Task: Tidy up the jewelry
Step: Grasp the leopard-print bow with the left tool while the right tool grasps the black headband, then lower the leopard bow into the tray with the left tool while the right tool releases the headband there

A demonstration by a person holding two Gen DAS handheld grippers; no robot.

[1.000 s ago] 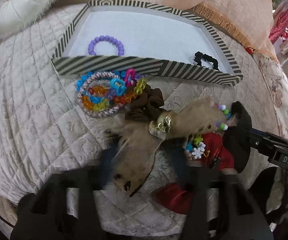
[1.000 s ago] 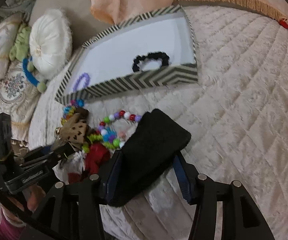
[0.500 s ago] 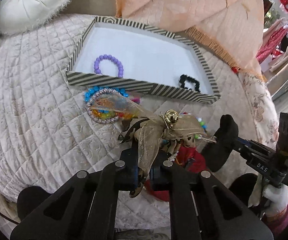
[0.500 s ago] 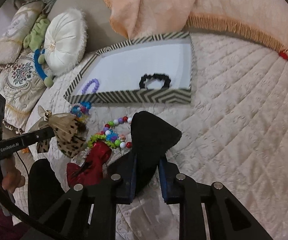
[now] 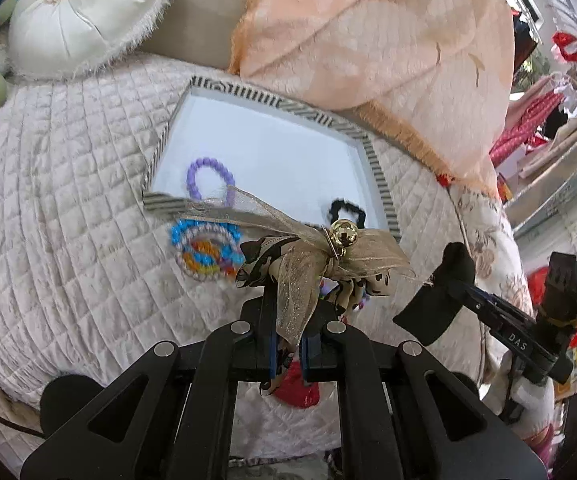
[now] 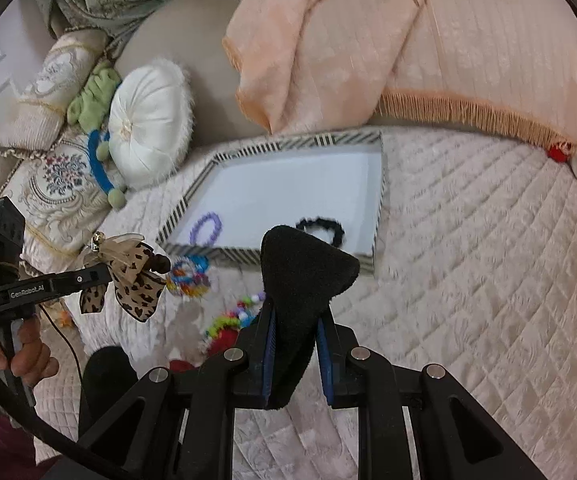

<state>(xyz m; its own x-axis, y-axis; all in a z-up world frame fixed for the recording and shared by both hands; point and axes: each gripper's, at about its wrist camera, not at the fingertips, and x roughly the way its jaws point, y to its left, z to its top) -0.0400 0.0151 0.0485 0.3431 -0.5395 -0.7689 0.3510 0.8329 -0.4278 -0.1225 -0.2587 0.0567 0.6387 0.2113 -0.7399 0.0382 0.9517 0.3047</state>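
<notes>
My left gripper is shut on a leopard-print ribbon bow with a gold bell, held above the quilt; it also shows in the right wrist view. My right gripper is shut on a black fabric piece, lifted in front of the tray. The striped tray holds a purple bead bracelet and a black scrunchie. A pile of colourful bead bracelets lies just before the tray's near wall.
More beads and a red item lie on the quilted bed near my grippers. A white round cushion and a peach fringed blanket lie behind the tray. Embroidered pillows sit at far left.
Both grippers closed on their items and lifted them off the quilt: the left took the ribbon bow, the right took the black fabric. Both views rose and pulled back from the pile.
</notes>
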